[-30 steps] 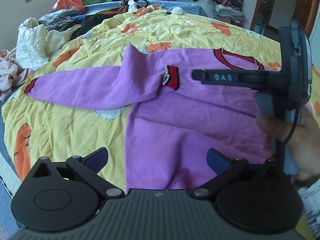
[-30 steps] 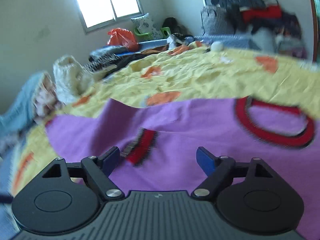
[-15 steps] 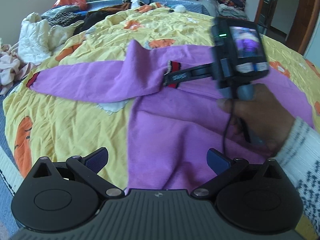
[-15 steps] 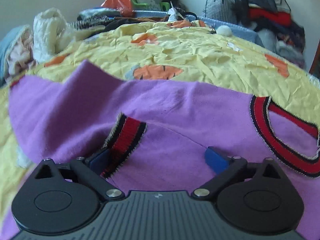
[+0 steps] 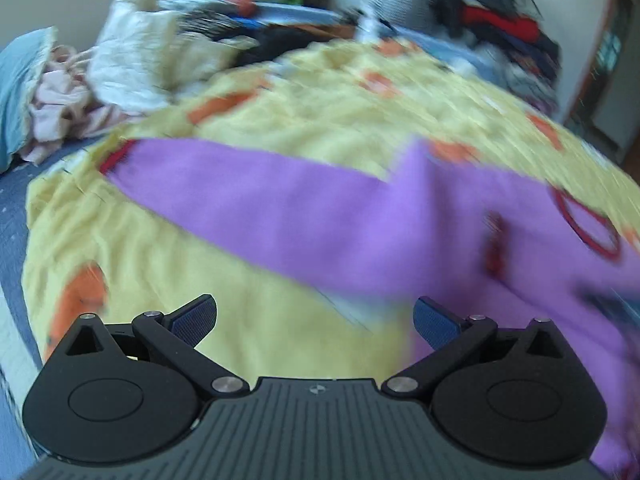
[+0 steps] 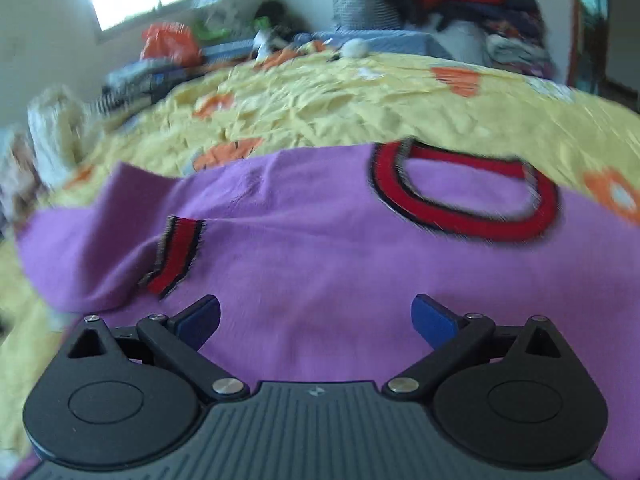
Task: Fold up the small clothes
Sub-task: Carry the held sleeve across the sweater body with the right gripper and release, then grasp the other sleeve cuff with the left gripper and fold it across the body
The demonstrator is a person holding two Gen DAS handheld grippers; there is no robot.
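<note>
Both grippers are hanging spread and empty: the left gripper (image 5: pixel 315 318) over the yellow bedsheet (image 5: pixel 224 280), the right gripper (image 6: pixel 316 316) over the purple sweater (image 6: pixel 320 264). One sleeve cuff (image 6: pixel 176 256) is lying folded across the body at ten o'clock; the outstretched sleeve (image 5: pixel 260 204) probably needs folding next.

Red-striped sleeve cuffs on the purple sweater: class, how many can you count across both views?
2. One cuff lies folded across the sweater body; the other cuff ends the sleeve stretched out over the yellow blanket.
</note>
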